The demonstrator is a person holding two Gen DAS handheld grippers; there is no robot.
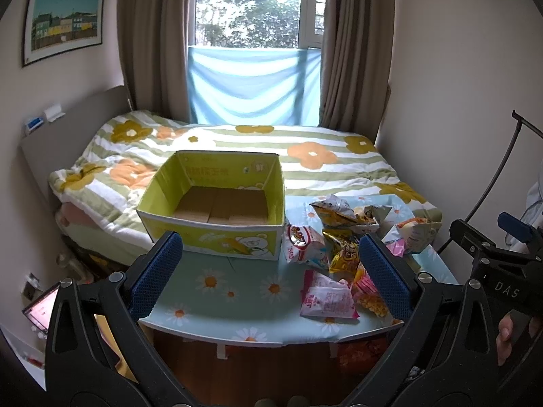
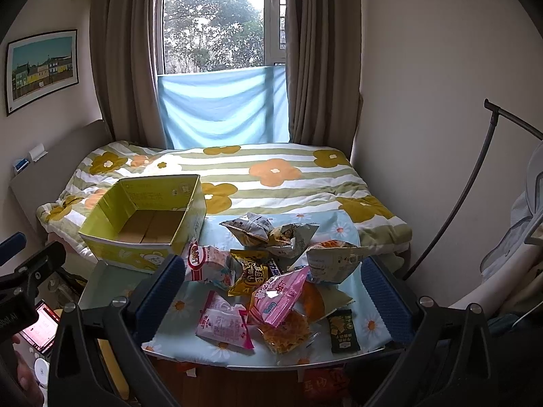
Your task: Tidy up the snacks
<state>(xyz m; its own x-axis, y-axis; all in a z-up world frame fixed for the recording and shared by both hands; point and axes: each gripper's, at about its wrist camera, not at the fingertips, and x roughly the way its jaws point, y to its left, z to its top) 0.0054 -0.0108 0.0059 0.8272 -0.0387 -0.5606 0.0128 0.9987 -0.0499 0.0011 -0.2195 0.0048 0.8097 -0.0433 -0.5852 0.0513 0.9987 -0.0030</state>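
Two grippers, left (image 1: 269, 271) and right (image 2: 273, 290), are hovering with fingers spread wide and holding nothing over the bench (image 1: 217, 288), where the snacks (image 2: 264, 281) are lying heaped just right of the open box (image 1: 217, 200)

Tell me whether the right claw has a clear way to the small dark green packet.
Probably yes. The right claw is open, and the dark green packet lies alone near the table's front edge, uncovered.
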